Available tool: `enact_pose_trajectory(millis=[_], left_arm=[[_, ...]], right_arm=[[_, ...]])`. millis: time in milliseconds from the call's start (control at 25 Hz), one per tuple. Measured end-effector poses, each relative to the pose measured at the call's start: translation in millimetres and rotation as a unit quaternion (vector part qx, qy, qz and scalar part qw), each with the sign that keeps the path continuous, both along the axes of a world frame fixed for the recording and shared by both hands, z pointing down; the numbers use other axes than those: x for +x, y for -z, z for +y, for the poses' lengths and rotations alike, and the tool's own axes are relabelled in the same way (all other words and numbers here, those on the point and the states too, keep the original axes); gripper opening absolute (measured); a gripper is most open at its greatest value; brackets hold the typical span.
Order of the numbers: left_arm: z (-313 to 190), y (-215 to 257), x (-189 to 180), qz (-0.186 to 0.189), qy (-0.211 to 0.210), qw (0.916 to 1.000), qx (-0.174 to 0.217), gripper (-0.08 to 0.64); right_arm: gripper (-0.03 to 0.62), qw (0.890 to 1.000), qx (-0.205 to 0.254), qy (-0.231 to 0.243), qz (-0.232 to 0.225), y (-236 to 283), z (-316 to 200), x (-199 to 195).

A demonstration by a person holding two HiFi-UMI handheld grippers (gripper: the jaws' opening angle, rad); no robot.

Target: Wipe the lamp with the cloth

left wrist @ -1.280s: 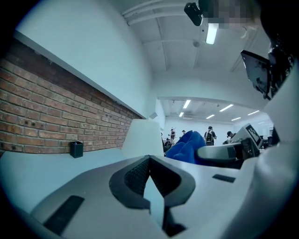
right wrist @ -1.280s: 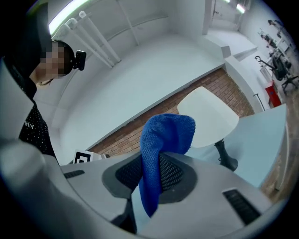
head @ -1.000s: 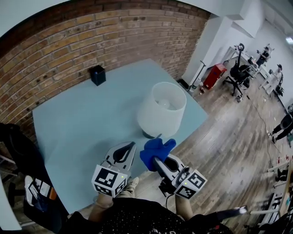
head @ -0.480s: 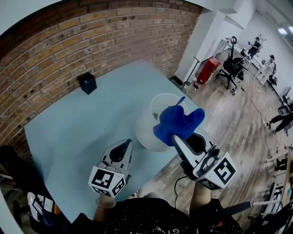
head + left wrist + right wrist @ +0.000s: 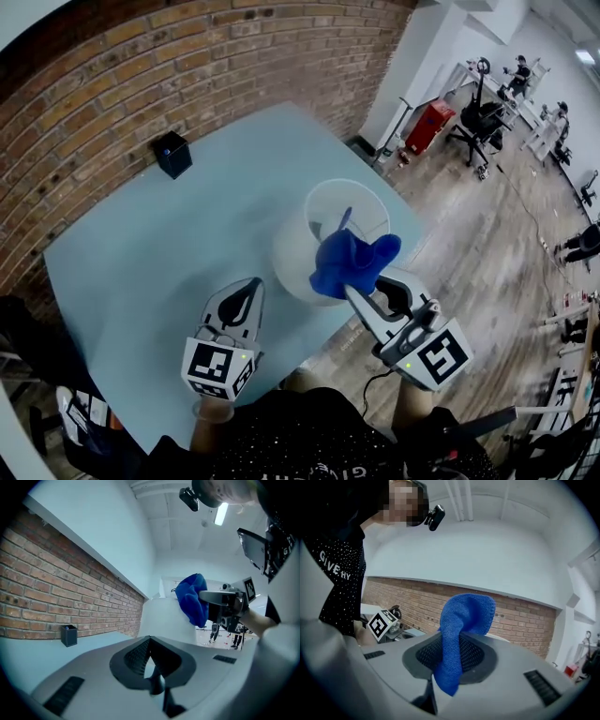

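The lamp (image 5: 298, 253) with its white shade stands near the right edge of the pale blue table (image 5: 141, 262). My right gripper (image 5: 349, 286) is shut on the blue cloth (image 5: 352, 262), which sits against the shade's near rim and partly over its open top. In the right gripper view the cloth (image 5: 461, 625) bulges up out of the closed jaws. My left gripper (image 5: 251, 284) hovers over the table just left of the shade, shut and holding nothing. The left gripper view shows the shade (image 5: 161, 620) ahead, with the cloth (image 5: 192, 599) at its upper right.
A small black box (image 5: 172, 154) stands at the table's far side by the brick wall. Past the table's right edge lies wooden floor with a red object (image 5: 424, 127) and an office chair (image 5: 480, 117). The table's near edge is close to my body.
My right gripper has carried the cloth up from the near table edge to the shade's near rim, then sunk slightly. The left gripper has hardly moved.
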State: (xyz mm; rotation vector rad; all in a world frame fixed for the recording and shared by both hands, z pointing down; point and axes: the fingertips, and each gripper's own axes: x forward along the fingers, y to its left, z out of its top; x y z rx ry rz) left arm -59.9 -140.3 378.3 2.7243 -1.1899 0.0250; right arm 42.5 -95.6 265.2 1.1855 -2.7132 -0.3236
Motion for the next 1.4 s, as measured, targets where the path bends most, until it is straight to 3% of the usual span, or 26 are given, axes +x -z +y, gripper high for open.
enact_pose_trajectory(millis=[360, 720, 880, 1120, 1240, 1400], left_arm=[[0.6, 3.6, 2.7, 0.001, 0.026, 0.9996, -0.012, 0.008], [-4.4, 4.5, 21.1, -0.01, 0.038, 0.9992, -0.011, 0.008], [-5.9, 4.9, 27.3, -0.018, 0.041, 0.999, -0.008, 0.008], [-9.2, 8.2, 33.0, -0.019, 0.037, 0.9991, -0.003, 0.008], [-11.0, 9.6, 35.0, -0.014, 0.034, 0.9993, -0.002, 0.008], [-12.2, 9.1, 36.7, -0.014, 0.034, 0.9993, -0.006, 0.008]], right_arm=[[0.077, 0.996, -0.062, 0.044, -0.036, -45.0, 4.2, 4.7], [0.075, 0.984, -0.167, 0.062, -0.025, -114.4, 21.0, 25.9], [0.075, 0.975, -0.214, 0.052, 0.01, -153.7, 31.1, 39.3], [0.075, 0.963, -0.271, -0.002, -0.005, -175.4, 40.5, 79.0], [0.077, 0.968, -0.238, -0.02, -0.072, -145.6, 38.0, 107.8], [0.077, 0.978, -0.118, -0.033, -0.171, -49.3, 21.4, 131.7]])
